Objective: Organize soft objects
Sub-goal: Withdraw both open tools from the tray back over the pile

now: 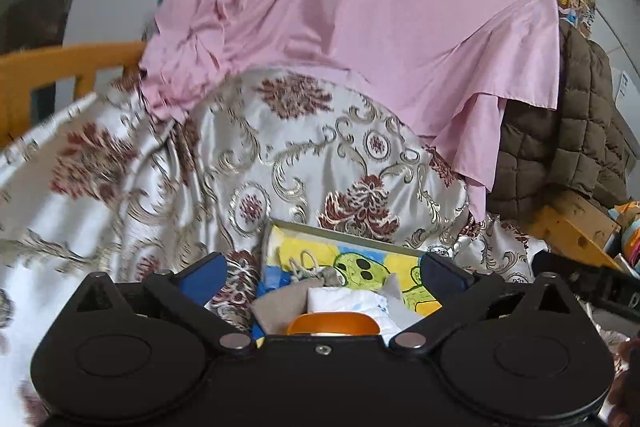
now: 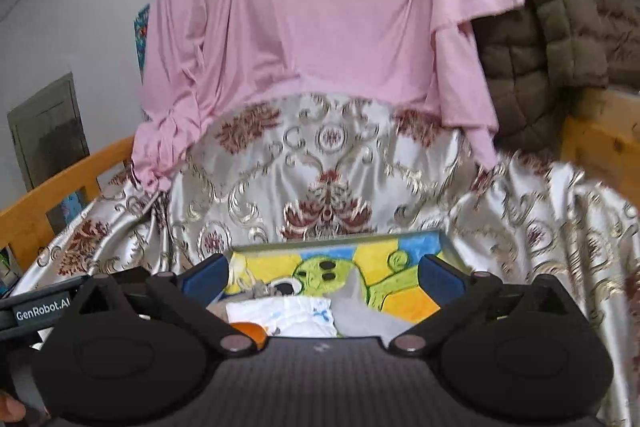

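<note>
A pink cloth hangs draped at the back, over a silver satin cover with red and gold flowers; both also show in the right wrist view, the pink cloth above the satin cover. Below my grippers lies a tray painted with a green and yellow cartoon holding a white patterned soft item, a grey cloth and an orange object. My left gripper is open and empty. My right gripper is open and empty.
A brown quilted jacket hangs at the right over a wooden frame. An orange wooden rail runs at the left. The other gripper's body sits at the left edge.
</note>
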Motion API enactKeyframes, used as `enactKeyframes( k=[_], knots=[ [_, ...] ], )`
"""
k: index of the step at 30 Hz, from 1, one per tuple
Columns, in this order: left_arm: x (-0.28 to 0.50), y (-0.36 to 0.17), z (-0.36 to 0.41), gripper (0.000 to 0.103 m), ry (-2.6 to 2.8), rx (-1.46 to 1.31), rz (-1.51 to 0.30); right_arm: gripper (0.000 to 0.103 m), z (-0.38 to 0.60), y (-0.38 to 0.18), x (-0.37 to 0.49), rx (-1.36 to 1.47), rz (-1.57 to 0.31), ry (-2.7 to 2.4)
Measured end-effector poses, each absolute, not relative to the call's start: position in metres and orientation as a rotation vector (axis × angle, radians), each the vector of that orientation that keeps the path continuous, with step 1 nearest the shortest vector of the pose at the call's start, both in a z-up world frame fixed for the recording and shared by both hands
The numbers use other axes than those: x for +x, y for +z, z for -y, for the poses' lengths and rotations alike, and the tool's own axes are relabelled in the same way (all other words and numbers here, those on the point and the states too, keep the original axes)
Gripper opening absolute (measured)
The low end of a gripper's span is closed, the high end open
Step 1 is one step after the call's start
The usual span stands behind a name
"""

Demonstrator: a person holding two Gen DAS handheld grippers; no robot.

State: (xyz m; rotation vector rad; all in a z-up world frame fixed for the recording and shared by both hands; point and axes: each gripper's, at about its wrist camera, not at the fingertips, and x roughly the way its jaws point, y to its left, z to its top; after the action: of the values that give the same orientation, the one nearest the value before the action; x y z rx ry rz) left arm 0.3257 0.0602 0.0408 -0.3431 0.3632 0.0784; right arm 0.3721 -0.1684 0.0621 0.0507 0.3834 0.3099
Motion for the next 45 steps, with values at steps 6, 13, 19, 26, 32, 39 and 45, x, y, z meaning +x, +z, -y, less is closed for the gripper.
enactKeyframes(
  k=[6,13,19,26,32,39,45],
  knots=[
    [0.28,0.057,-0.053,0.102,0.121,-0.247,-0.281,0.103,0.18,0.078,0.325,0.083,-0.307,0.285],
    [0.231,0.07,-0.045,0.102,0.108,-0.173,-0.221,0.103,0.19,0.085,0.272,0.111,-0.262,0.26],
    [0.189,0.075,-0.039,0.102,0.086,-0.191,-0.202,0.103,0.199,0.089,0.23,0.107,-0.218,0.235],
    [0.151,0.07,-0.03,0.102,0.066,-0.148,-0.186,0.103,0.205,0.062,0.172,0.096,-0.169,0.111],
    [0.13,0.065,-0.027,0.102,0.051,-0.166,-0.202,0.103,0.217,0.041,0.135,0.105,-0.118,0.051],
    [0.112,0.05,-0.021,0.102,0.028,-0.158,-0.292,0.103,0.229,0.025,0.108,0.092,-0.12,0.05],
    [0.11,0.036,-0.012,0.102,0.064,-0.11,-0.391,0.103,0.238,0.011,0.105,0.126,-0.193,0.053]
  ],
)
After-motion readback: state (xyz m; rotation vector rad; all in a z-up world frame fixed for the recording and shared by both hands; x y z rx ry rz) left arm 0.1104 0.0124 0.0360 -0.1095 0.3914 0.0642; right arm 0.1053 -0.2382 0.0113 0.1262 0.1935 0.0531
